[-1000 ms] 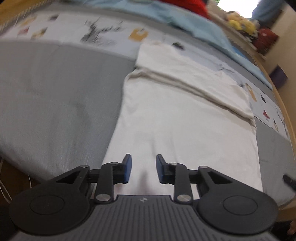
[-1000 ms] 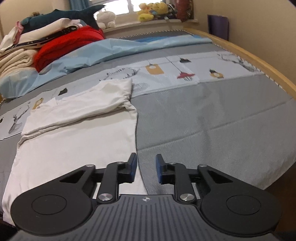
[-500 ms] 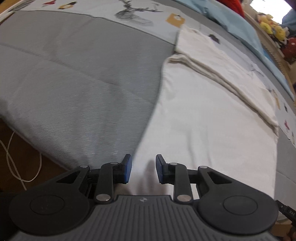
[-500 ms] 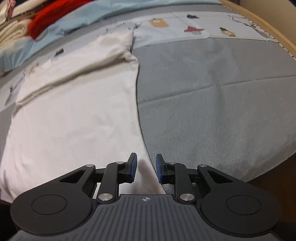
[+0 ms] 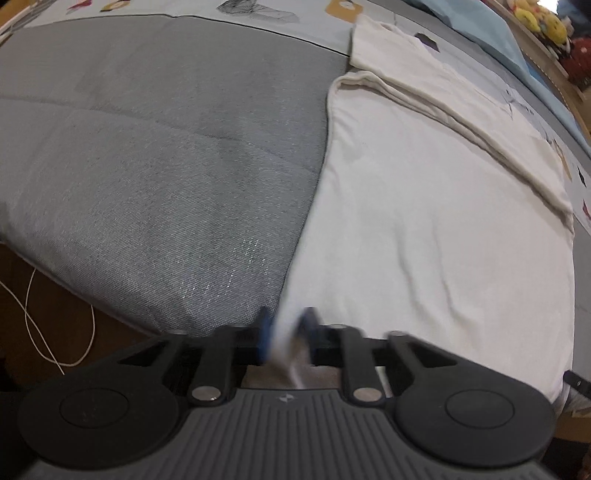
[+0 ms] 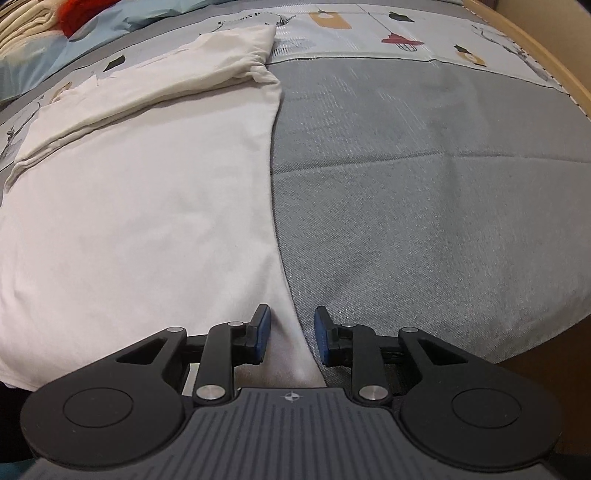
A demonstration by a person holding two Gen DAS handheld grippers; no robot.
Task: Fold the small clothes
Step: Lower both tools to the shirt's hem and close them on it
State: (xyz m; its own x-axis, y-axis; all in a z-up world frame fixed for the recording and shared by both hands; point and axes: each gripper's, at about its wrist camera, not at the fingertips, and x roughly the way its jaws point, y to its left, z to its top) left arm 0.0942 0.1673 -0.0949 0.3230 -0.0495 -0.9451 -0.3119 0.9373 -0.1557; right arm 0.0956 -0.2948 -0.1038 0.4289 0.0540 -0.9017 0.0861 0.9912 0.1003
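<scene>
A white T-shirt (image 5: 424, 221) lies flat on the grey bedcover (image 5: 166, 166), its top part folded down in a band across the far end. In the left wrist view my left gripper (image 5: 286, 325) sits at the shirt's near left corner, its blue pads shut on the hem, blurred by motion. In the right wrist view the same shirt (image 6: 147, 203) fills the left half. My right gripper (image 6: 291, 321) is low over the near right corner; its jaws are closing, still apart, with the shirt's edge between them.
The bed's near edge drops to a brown floor with a white cord (image 5: 55, 332). A wooden bed rim (image 6: 546, 55) curves along the far right. A light blue blanket (image 5: 480, 26), plush toys (image 5: 543, 18) and folded laundry (image 6: 22, 22) lie at the far end.
Both grippers have sunk toward the shirt's near corners and tilted further down. The left jaws went from apart to shut on the hem. The right jaws have narrowed slightly.
</scene>
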